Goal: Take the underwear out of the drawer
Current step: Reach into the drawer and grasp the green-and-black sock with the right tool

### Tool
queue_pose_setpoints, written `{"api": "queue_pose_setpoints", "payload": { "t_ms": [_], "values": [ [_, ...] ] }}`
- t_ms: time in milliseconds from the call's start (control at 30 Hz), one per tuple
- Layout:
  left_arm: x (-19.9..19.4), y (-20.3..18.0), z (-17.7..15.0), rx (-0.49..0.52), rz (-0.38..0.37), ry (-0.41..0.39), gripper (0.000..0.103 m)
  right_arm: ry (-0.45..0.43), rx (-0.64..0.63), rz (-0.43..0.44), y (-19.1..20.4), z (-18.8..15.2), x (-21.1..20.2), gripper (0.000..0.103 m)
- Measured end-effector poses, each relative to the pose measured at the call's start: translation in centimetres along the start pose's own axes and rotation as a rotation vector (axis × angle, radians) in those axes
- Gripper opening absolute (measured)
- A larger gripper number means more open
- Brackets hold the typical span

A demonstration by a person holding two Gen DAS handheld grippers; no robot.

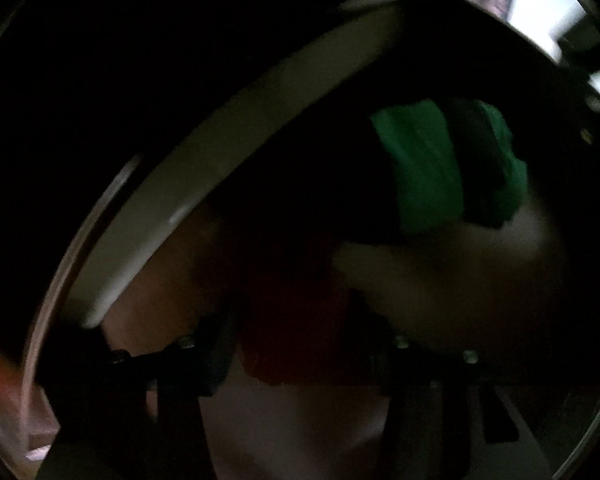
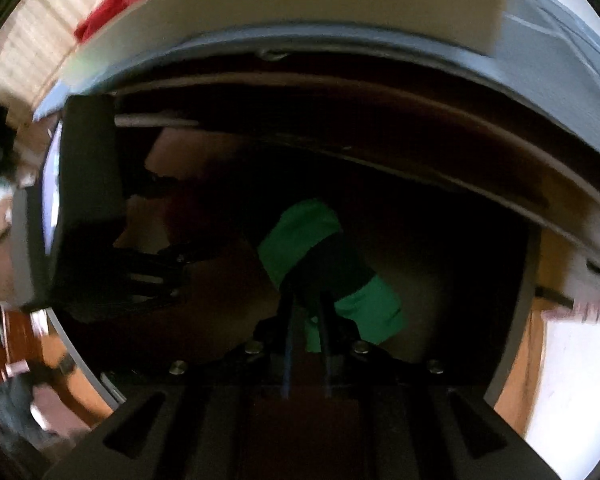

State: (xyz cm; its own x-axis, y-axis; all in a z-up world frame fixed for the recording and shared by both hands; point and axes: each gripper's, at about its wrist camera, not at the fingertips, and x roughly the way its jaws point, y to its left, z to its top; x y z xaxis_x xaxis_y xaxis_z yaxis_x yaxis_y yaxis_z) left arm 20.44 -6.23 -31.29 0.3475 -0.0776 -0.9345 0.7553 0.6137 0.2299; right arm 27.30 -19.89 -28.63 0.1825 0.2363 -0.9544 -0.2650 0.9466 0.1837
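Where shadow pools, one green underwear (image 2: 300, 228) in right gripper (image 2: 307, 312).

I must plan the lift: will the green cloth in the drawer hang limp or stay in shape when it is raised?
Probably limp: the green cloth bunches softly where the right gripper pinches it. It looks thin, so likely light. Loose ends may drag on the drawer.

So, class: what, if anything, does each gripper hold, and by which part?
The right gripper pinches the green underwear by its dark band. The left gripper has red cloth between its fingers; a grip cannot be told.
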Motion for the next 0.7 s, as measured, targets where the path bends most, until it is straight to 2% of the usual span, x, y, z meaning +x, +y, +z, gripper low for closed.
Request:
{"api": "queue_pose_setpoints", "payload": {
  "t_ms": [67, 133, 167, 300, 333, 467, 567, 600, 667, 700],
  "values": [
    [0.2, -0.6, -0.4, 0.053, 0.016, 0.002, 0.052, 0.014, -0.049, 0.006, 0.6, 0.7, 0.8, 0.022],
    [0.5, -0.8, -0.7, 0.076, 0.032, 0.002, 0.054, 0.036, -0.103, 0.003, 0.8, 0.8, 1.0, 0.043],
    [0.6, -0.8, -0.6, 0.073, 0.033, 0.001, 0.056, 0.048, -0.133, 0.007, 1.1, 1.0, 1.4, 0.045],
    [1.1, -0.1, -0.6, 0.057, 0.058, -0.008, 0.076, 0.096, -0.211, 0.006, 1.6, 1.4, 2.9, 0.046],
    [1.3, 0.0, -0.6, 0.057, 0.055, -0.009, 0.077, 0.100, -0.217, 0.007, 1.7, 1.5, 3.2, 0.046],
    [1.5, 0.3, -0.3, 0.060, 0.038, -0.012, 0.075, 0.097, -0.243, -0.034, 2.3, 2.0, 4.1, 0.046],
    [1.5, -0.5, -0.6, 0.090, -0.022, -0.037, 0.076, 0.082, -0.275, -0.080, 2.9, 2.0, 4.5, 0.046],
    [1.5, -0.7, -0.6, 0.094, -0.020, -0.047, 0.076, 0.074, -0.282, -0.088, 3.0, 2.0, 4.5, 0.046],
    [1.7, -0.6, -0.3, 0.072, -0.033, -0.049, 0.076, 0.073, -0.293, -0.112, 3.2, 2.0, 4.6, 0.046],
    [1.9, -0.1, -0.2, 0.036, -0.061, -0.045, 0.070, 0.082, -0.296, -0.131, 3.3, 2.0, 4.6, 0.046]
  ]
}}
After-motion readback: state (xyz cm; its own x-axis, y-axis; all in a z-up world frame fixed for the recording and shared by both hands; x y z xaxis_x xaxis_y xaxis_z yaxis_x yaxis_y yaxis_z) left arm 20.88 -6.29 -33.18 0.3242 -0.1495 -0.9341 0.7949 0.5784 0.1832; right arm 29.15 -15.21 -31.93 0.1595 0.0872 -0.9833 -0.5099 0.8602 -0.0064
